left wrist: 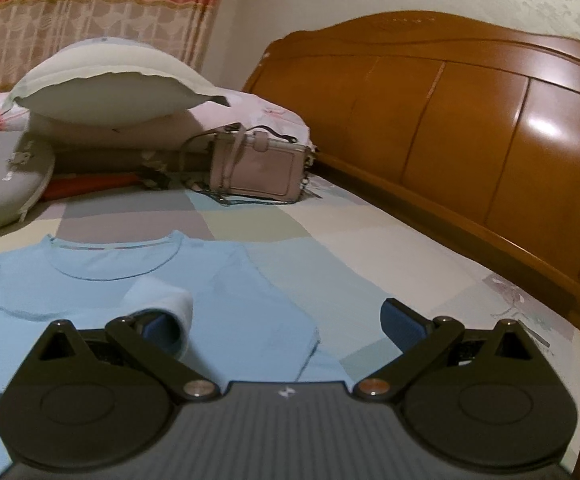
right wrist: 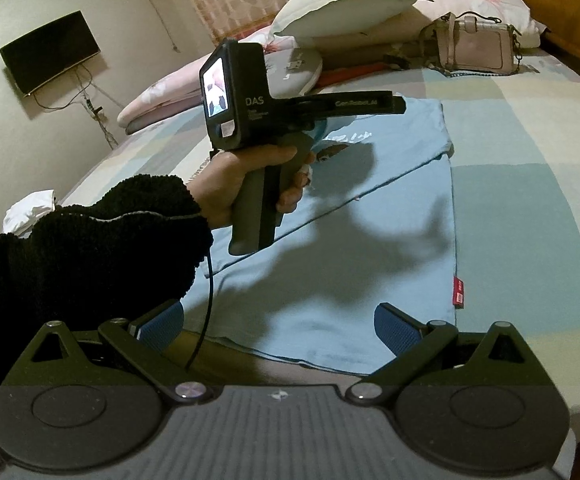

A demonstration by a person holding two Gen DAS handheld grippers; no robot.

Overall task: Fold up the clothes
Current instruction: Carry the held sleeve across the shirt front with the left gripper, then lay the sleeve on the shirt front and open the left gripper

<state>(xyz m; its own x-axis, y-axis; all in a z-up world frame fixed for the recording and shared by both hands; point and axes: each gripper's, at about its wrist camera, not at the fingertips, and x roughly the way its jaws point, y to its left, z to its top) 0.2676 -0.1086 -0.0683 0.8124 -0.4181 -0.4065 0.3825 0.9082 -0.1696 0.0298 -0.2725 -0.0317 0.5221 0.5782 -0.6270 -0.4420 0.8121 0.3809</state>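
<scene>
While both grippers' jaws gape empty, the blue T-shirt (right wrist: 369, 216) lies flat — bare bedsheet (right wrist: 529, 208) along its right edge.

One light blue T-shirt (right wrist: 353, 248) lies on the one bed (right wrist: 529, 184). Two grippers are out, the left gripper (left wrist: 286, 324) and the right gripper (right wrist: 278, 324). I count one pink handbag (left wrist: 258, 168), one white pillow (left wrist: 106, 88), one round grey cushion (left wrist: 6, 184) and one wall screen (right wrist: 50, 52).
</scene>
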